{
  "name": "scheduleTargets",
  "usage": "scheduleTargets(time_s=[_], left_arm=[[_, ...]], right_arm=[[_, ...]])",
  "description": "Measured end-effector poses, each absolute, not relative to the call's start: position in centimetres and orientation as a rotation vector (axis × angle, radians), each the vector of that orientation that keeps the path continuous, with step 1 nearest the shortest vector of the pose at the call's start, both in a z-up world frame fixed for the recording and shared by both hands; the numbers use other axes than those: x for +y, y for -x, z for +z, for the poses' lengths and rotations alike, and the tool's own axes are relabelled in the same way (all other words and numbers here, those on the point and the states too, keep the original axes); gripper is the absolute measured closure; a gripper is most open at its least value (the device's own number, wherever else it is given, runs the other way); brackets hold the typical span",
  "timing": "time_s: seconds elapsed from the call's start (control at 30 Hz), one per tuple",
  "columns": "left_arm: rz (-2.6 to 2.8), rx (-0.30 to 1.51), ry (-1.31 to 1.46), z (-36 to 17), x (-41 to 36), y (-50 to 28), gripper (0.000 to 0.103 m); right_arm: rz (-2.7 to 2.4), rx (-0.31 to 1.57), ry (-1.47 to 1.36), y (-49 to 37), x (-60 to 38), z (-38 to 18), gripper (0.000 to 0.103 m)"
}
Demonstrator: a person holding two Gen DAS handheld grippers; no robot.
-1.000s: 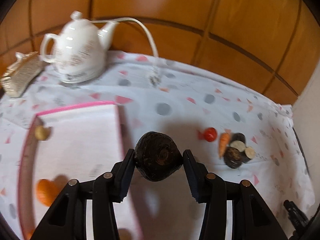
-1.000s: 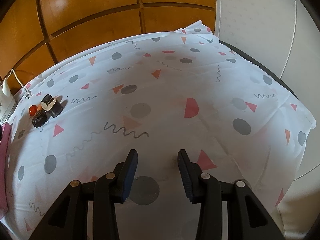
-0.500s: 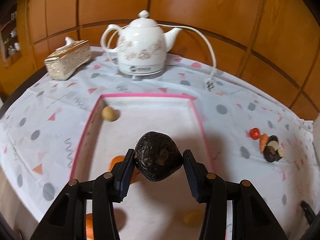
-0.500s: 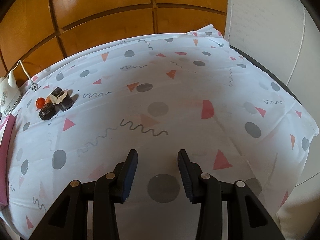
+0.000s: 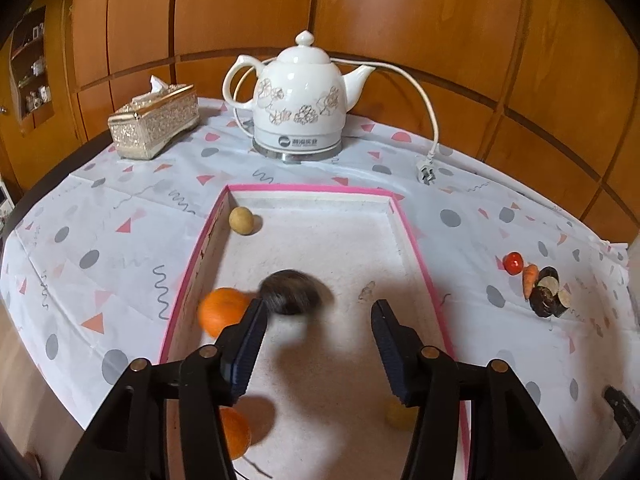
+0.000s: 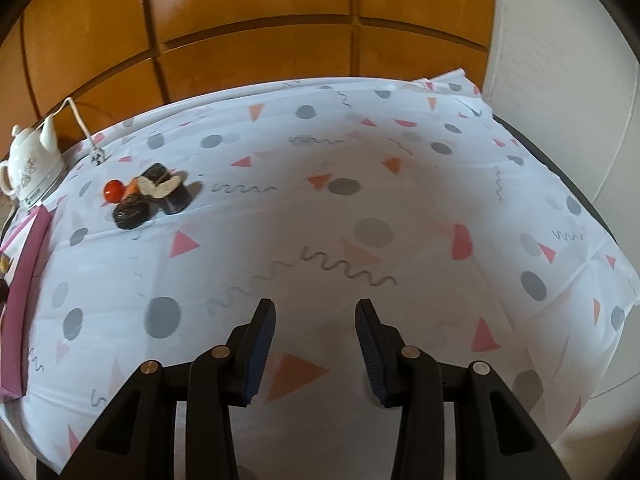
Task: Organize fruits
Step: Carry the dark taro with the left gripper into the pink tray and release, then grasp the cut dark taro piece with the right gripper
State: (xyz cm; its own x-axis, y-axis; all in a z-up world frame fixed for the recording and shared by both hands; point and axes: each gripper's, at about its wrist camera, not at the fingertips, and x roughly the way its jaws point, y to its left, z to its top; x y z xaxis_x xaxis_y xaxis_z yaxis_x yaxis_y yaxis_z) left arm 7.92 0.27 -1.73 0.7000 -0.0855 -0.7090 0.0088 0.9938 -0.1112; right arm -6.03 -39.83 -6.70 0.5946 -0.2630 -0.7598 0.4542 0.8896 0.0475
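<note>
Left gripper letting go over the tray

Left gripper (image 5: 318, 314) jaws are opening, the blurry dark fruit (image 5: 291, 291) sits free of the pads inside the pink-rimmed tray (image 5: 412, 240), right by an orange (image 5: 222, 310) at its left wall. Right gripper (image 6: 314, 322) is partly open with nothing in it, above the tablecloth (image 6: 400, 208).

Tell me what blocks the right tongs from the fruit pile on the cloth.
Nothing visible does. Only bare tablecloth lies between the right tongs and the fruit pile, which sits off to the far left by the kettle.
</note>
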Motion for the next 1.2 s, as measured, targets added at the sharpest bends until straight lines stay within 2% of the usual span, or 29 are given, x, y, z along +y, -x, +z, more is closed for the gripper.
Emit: scheduleTargets(time_s=[0.57,1.2], left_arm=[[-0.131,0.798,0.093,-1.4,-1.9,-6.3,0.041],[-0.149,0.804,0.096,-1.0,-2.6,-5.9,0.041]], right_arm=[[-0.246,0.772,-0.161,1.0,-34.9,-3.3,0.061],[-0.160,0.836,-0.175,-6.3,-35.6,-4.9,0.061]])
